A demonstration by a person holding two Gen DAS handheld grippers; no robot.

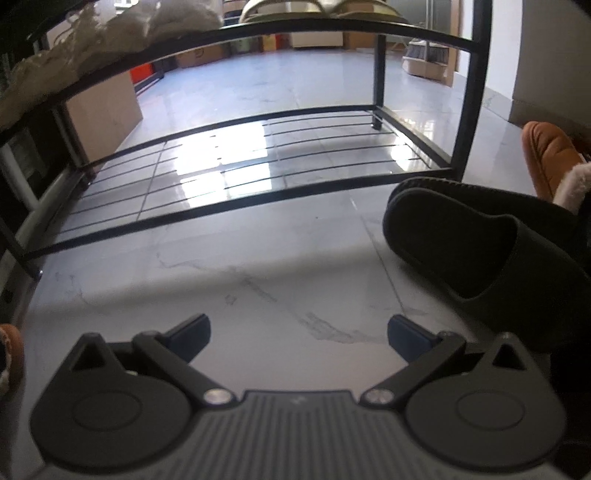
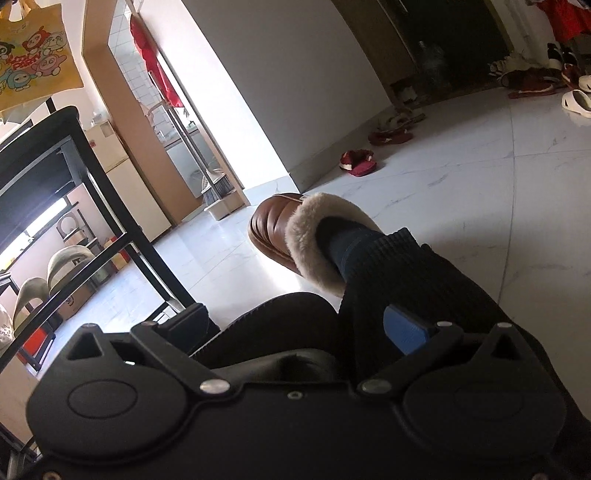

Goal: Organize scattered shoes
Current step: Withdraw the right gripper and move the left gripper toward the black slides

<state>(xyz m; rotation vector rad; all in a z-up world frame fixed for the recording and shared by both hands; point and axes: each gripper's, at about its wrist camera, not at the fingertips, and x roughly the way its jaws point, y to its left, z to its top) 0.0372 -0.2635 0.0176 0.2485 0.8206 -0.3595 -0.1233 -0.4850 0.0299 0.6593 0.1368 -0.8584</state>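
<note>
A black slipper lies on the white tiled floor to the right of my left gripper, which is open and empty, hovering low over the floor in front of a black metal shoe rack. The rack's bottom shelf is bare; pale shoes sit on a higher shelf. In the right wrist view my right gripper is open, its jaws standing either side of a black slipper. Just beyond it a person's foot wears a brown fur-lined slipper.
Red slippers and other shoes lie scattered far across the floor near a dark doorway. The rack's black frame stands at the left with pale shoes on it. A cardboard box stands left of the rack.
</note>
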